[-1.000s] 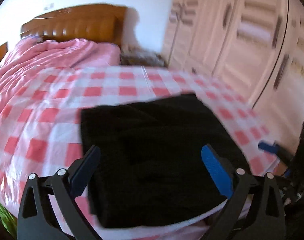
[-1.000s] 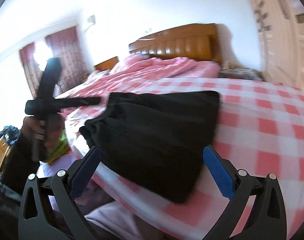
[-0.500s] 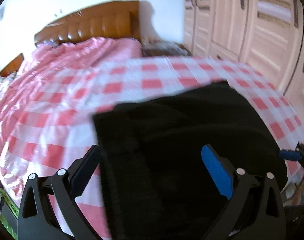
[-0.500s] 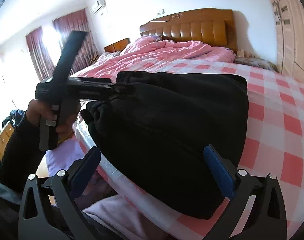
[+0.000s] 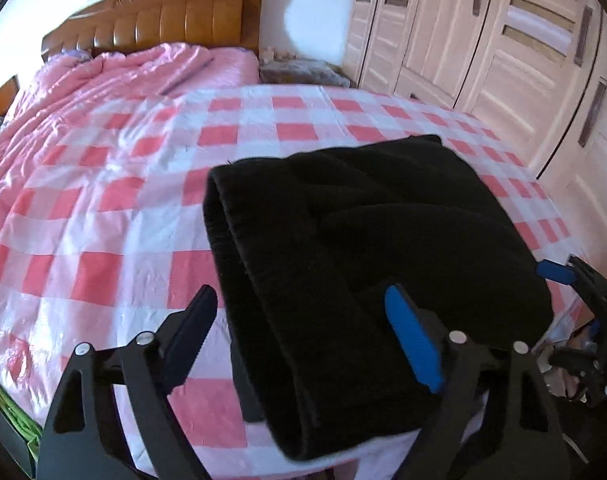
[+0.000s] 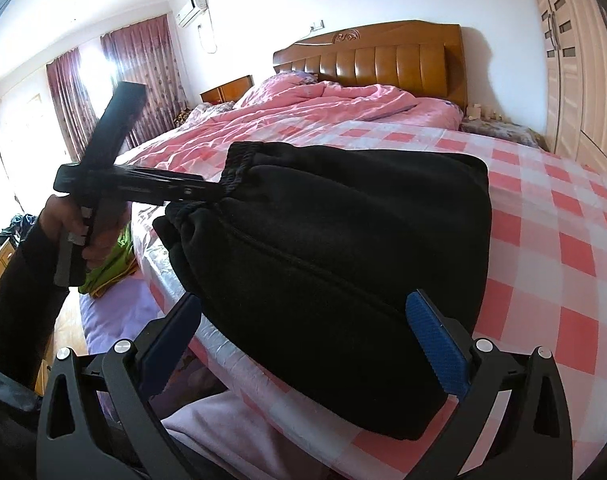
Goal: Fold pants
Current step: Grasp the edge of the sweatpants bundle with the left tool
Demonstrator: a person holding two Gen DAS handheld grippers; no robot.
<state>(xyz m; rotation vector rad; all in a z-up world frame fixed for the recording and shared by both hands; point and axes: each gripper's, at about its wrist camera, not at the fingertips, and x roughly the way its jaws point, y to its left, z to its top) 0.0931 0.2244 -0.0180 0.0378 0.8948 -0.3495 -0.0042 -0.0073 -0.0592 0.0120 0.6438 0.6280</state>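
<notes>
Left tongs (image 5: 299, 344) closing around the waistband of the folded pants (image 5: 383, 248) at 6 o'clock; right tongs (image 6: 307, 344) wide, empty. Next: grip and fold over.

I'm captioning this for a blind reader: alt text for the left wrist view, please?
Folded black pants lie on a pink-checked bed sheet, their near edge between the closing jaws of the left gripper. A wooden headboard stands behind.

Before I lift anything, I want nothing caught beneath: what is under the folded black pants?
The black pants lie on the pink checked bedspread near the bed's edge. The bedspread shows all around them; whatever is directly beneath is covered.
</notes>
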